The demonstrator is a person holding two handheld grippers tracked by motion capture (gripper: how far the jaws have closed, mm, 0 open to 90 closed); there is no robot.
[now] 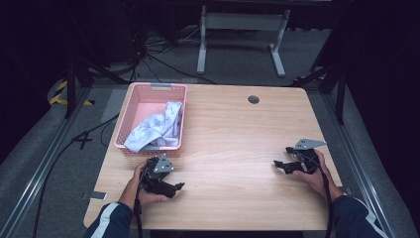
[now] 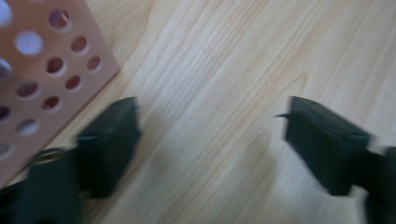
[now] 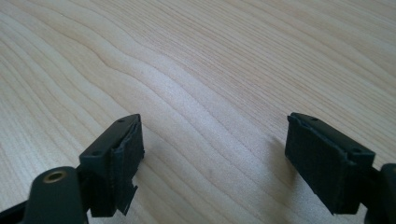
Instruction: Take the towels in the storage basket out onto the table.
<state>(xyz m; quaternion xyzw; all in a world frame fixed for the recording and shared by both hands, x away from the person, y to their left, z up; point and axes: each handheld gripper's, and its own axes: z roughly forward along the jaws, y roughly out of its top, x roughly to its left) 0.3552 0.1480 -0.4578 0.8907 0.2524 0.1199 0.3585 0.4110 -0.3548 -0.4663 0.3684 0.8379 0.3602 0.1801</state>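
**Both grippers open, nothing held**

High view: pink basket (image 1: 130,110) at table's (image 1: 237,148) far left, pale patterned cloth (image 1: 156,126) heaped inside, draped against right wall. Left gripper (image 1: 179,187) just in front of basket; right gripper (image 1: 277,163) well apart, near right edge.

Left gripper view: jaws spread wide over bare wood, nothing between; perforated basket wall (image 2: 42,79) close beside one jaw, blurred.

Right gripper view: right gripper (image 3: 212,154) jaws wide apart, plain wood grain between.
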